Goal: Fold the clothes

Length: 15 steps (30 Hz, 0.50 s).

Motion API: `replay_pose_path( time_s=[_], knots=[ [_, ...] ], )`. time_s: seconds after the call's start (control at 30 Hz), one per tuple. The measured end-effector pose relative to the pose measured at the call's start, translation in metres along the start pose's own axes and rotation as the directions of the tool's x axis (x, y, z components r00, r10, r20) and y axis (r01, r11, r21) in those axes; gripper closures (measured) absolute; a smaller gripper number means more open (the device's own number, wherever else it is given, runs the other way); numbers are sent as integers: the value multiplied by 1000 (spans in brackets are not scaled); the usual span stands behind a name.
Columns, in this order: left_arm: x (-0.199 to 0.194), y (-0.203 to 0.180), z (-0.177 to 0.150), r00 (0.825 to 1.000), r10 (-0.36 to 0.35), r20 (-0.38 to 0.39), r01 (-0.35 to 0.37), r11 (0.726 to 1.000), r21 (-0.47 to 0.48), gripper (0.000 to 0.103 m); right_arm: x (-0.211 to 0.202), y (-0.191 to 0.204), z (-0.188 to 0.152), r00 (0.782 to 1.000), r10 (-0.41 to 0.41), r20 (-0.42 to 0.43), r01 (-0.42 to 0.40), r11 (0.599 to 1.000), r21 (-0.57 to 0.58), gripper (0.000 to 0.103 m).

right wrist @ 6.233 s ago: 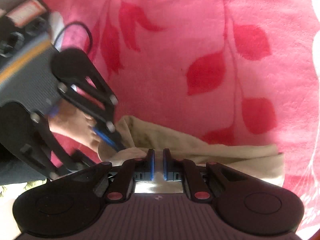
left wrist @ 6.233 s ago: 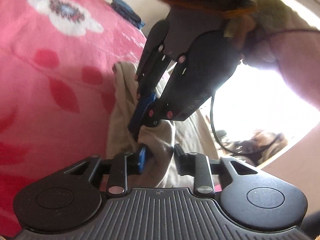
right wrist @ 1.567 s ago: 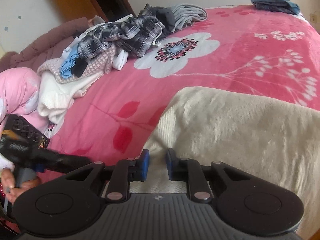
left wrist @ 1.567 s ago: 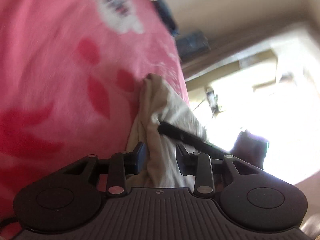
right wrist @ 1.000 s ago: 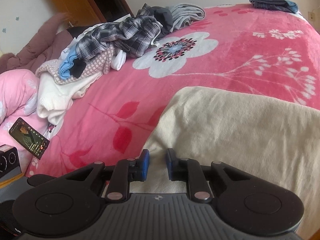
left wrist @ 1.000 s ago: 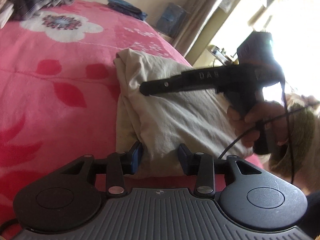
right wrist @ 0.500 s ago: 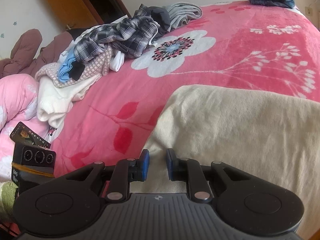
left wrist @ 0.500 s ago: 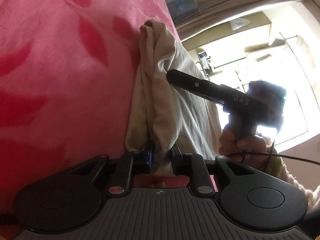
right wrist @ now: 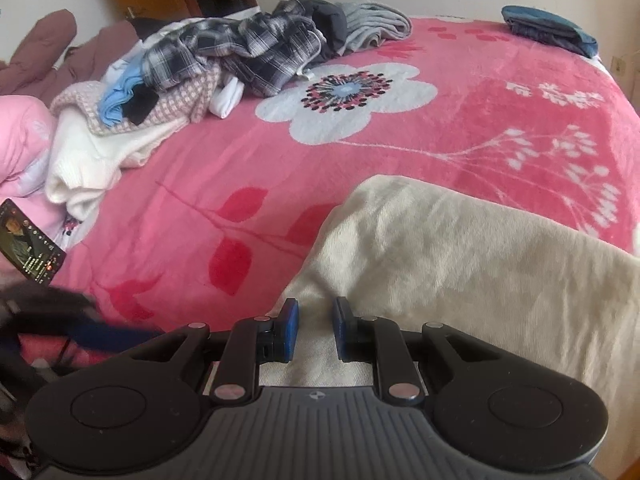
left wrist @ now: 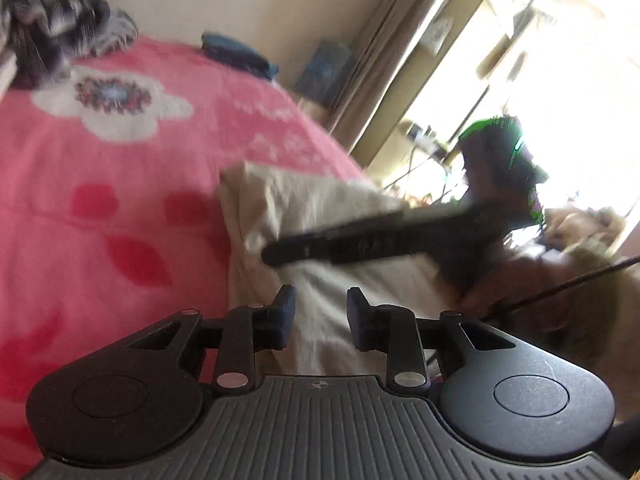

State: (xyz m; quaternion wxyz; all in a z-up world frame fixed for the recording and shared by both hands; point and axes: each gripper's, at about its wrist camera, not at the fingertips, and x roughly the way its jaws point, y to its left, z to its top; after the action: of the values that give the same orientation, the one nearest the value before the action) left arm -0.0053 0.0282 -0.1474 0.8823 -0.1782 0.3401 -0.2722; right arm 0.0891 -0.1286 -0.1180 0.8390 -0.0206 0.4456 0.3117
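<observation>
Closest to us, our left gripper has its fingers apart with the beige garment lying in the gap, pads not pinching it. Our right gripper sits low over the same folded beige piece, fingers a little apart, nothing clamped. The garment lies on the pink floral blanket near the bed's front edge. Further back there's a heap of unfolded clothes, a phone off to the left, and a folded blue item at the far corner.
</observation>
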Motion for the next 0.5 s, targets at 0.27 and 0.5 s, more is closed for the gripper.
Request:
replay_pose_path(
  time_s=[0.27, 0.5],
  knots=[
    [12, 25, -15, 1000, 27, -12, -29, 985, -170, 73, 8, 10, 2, 999, -53, -8, 53, 998, -39, 84],
    [-11, -11, -5, 990, 92, 108, -99, 993, 61, 76, 15, 17, 7, 997, -82, -13, 80, 993, -86, 84]
  ],
)
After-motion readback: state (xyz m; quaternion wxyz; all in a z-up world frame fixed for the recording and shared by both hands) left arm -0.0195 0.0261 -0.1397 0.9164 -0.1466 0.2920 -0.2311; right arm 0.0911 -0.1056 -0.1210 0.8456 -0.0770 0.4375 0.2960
